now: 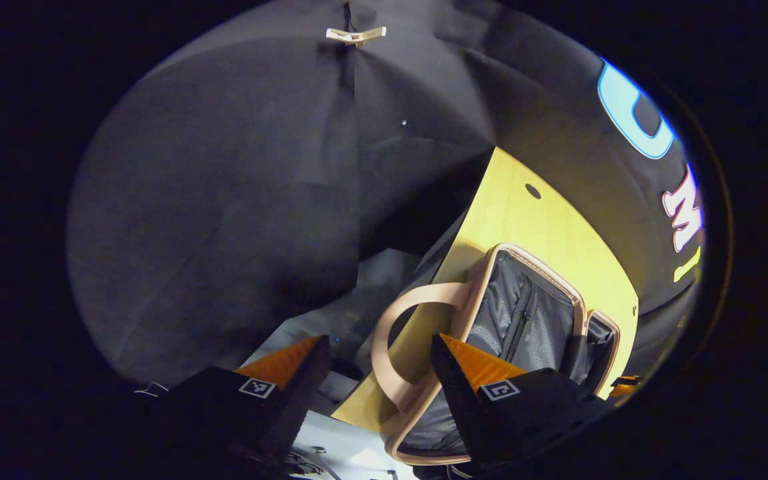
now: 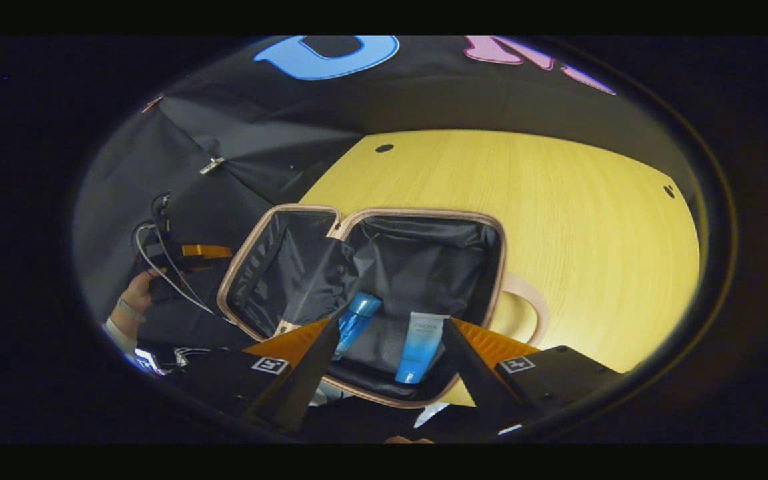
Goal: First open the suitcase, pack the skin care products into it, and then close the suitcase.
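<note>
The suitcase lies open on the wooden table, lid half folded out beside the base, with a blue bottle and a pale blue tube already lying in the lined base. Packing looks done or nearly so (I cannot tell whether more products wait elsewhere), so the closing step seems next: that calls for catching the lid's rim and swinging it over the base without snagging the loop handle.

The right gripper hovers over the near edge of the base, jaws spread wide and empty, the tube between its fingers but untouched. The left gripper hangs beside the case off the table edge, fingers wide apart, holding nothing; in the right gripper view a hand holds it level with the lid
</note>
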A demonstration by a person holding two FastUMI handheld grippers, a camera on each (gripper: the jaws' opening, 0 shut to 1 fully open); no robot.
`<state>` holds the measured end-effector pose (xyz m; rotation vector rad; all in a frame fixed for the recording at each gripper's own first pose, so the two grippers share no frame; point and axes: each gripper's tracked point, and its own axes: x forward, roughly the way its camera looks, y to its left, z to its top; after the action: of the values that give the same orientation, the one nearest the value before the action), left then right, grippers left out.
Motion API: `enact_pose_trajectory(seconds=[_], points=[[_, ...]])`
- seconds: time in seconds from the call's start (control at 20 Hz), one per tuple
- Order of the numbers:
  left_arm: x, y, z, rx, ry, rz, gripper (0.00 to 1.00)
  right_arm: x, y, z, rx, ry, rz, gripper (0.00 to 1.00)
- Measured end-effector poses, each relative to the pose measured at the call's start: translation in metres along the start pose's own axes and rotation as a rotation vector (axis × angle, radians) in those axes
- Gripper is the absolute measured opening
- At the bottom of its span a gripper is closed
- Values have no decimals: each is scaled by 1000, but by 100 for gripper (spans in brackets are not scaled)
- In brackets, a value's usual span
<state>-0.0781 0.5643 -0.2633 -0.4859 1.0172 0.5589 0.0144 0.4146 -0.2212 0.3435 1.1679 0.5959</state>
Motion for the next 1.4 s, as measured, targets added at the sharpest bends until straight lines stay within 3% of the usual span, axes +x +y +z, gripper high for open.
enact_pose_trajectory(seconds=[0.3, 0.35, 0.4, 0.45, 0.5, 0.6, 0.8, 1.15, 1.25, 1.4], points=[[45, 10, -10, 44, 78, 77, 95, -8, -19, -17, 53, 7, -38, 97], [49, 12, -11, 36, 84, 81, 84, -10, -22, -18, 61, 6, -43, 98], [54, 12, -15, 30, 93, 81, 89, -13, -24, -18, 68, 4, -47, 98], [56, 12, -17, 24, 101, 77, 71, -14, -27, -20, 75, 1, -52, 98], [60, 5, -18, 6, 105, 38, 66, -15, -30, -21, 80, -2, -57, 98], [62, 4, -22, 23, 121, 79, 20, -18, -36, -21, 93, -8, -69, 98], [46, 1, -9, 117, 76, 101, 17, -25, -40, -20, 112, -27, -75, 98], [-8, -33, 13, 243, -39, 13, 10, -44, -51, -10, 65, -93, -103, 98], [-27, -44, 20, 282, -71, -6, 12, -51, -54, -4, 60, -120, -107, 97], [-68, -71, 31, 288, -128, -66, 8, -59, -56, 6, 47, -166, -109, 98]])
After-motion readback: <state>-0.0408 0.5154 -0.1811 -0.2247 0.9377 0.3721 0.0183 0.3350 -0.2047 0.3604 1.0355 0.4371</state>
